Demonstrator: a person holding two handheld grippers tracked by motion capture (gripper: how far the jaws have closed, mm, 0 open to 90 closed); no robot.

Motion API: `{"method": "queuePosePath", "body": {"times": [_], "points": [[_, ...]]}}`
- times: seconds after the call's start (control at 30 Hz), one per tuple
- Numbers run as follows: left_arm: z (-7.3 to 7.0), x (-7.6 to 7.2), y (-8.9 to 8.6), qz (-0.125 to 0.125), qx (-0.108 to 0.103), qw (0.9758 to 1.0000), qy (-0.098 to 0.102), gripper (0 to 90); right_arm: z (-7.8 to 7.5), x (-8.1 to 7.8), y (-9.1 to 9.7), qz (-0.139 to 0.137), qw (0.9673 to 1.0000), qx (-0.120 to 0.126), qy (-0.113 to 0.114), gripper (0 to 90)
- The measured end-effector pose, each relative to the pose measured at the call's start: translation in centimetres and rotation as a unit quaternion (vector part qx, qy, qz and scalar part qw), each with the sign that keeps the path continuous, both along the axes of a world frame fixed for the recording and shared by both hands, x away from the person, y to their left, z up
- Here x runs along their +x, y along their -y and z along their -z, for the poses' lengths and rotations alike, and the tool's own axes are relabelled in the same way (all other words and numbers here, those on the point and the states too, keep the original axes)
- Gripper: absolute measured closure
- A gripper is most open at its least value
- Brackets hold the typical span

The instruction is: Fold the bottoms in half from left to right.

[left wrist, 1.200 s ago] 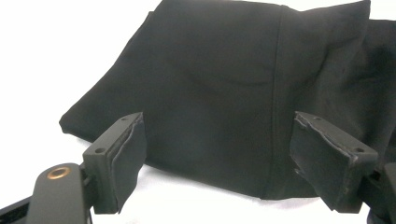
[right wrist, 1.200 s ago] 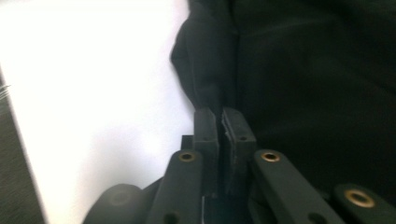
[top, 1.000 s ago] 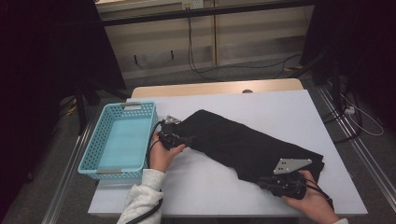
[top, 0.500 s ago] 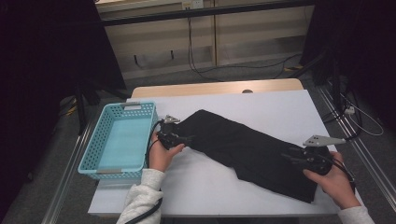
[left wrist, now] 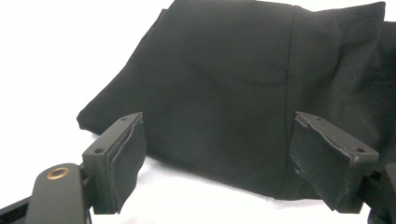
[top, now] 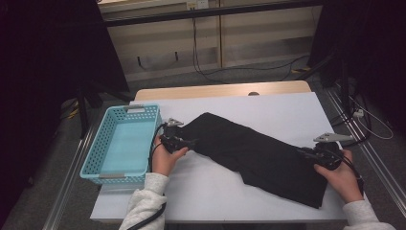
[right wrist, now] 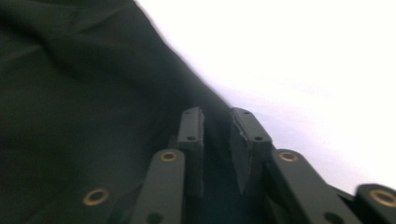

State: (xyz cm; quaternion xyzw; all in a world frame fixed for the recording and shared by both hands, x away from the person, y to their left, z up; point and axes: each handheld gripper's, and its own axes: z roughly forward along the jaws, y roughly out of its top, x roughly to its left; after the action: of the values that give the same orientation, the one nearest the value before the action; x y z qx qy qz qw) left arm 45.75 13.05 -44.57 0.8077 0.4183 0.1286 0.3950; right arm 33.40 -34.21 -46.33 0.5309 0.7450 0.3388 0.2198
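A long black cloth (top: 249, 148) lies slantwise across the white table (top: 287, 108), from near the basket down to the front right. My left gripper (top: 191, 141) rests at its upper left end. In the left gripper view that gripper (left wrist: 217, 126) stands open, its jaws wide apart to either side of the cloth's folded end (left wrist: 224, 70). My right gripper (top: 302, 152) is at the cloth's right edge. Its jaws (right wrist: 217, 114) have just been closing and stand nearly together, with the edge of the dark cloth (right wrist: 70, 93) between them.
A light blue plastic basket (top: 95, 153) sits on the table's left side, just left of my left hand. Bare white tabletop (right wrist: 303, 70) lies behind the cloth and along the front. The table's right edge is close behind my right hand.
My right gripper has moved from the cloth's front right corner back along its right edge. The cloth's right end now lies flatter and reaches farther forward. My left gripper has not moved.
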Motion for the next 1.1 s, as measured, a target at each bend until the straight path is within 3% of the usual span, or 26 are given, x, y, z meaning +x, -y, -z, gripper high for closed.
{"method": "queuePosePath", "body": {"times": [0.03,0.17,0.33,0.4,0.43,0.5,0.57,0.67,0.7,0.77,0.87,1.1], "points": [[-0.1,0.0,-0.1,0.001,0.003,1.0000,-0.002,19.2,0.1,0.1,0.1,-0.013,0.9998,0.016,-0.007,89.7],[0.0,0.1,-0.3,-0.004,-0.001,1.0000,-0.001,19.1,-0.2,0.2,0.1,-0.011,0.9999,-0.001,-0.004,90.0],[0.0,0.1,-0.2,-0.004,-0.002,1.0000,-0.001,19.2,-0.2,0.2,0.8,-0.001,1.0000,0.002,-0.005,90.0],[-0.1,0.1,-0.2,-0.003,-0.001,1.0000,-0.001,19.2,-0.2,0.3,0.8,-0.012,0.9999,0.011,-0.003,89.6],[0.0,0.1,-0.2,-0.003,0.000,1.0000,0.000,19.2,-0.2,0.3,0.7,-0.013,0.9998,0.010,-0.008,85.8],[0.0,0.1,-0.2,-0.003,0.000,1.0000,-0.001,19.2,-0.3,0.3,0.5,-0.006,1.0000,-0.007,0.004,73.6],[-0.1,0.1,-0.3,-0.001,0.000,1.0000,-0.001,19.2,-0.3,0.5,0.4,-0.001,1.0000,-0.004,0.006,60.3],[-0.1,0.1,-0.3,-0.002,0.000,1.0000,0.000,19.2,0.1,0.9,0.6,0.002,0.9999,0.009,-0.006,56.0],[-0.1,0.1,-0.3,-0.004,-0.001,1.0000,-0.001,19.2,0.2,1.0,0.7,0.006,0.9998,0.019,-0.007,57.8],[-0.1,0.1,-0.4,-0.006,0.000,1.0000,0.002,19.1,0.0,1.0,0.8,-0.005,0.9995,0.027,-0.017,73.6],[-0.2,0.2,-0.5,-0.013,-0.002,0.9999,0.005,18.5,0.1,0.8,0.7,-0.020,0.9981,0.050,-0.030,87.5],[-0.4,0.7,-0.8,-0.025,-0.002,0.9997,0.006,17.6,-0.4,0.3,1.3,-0.016,0.9984,0.036,-0.041,88.8]]}}
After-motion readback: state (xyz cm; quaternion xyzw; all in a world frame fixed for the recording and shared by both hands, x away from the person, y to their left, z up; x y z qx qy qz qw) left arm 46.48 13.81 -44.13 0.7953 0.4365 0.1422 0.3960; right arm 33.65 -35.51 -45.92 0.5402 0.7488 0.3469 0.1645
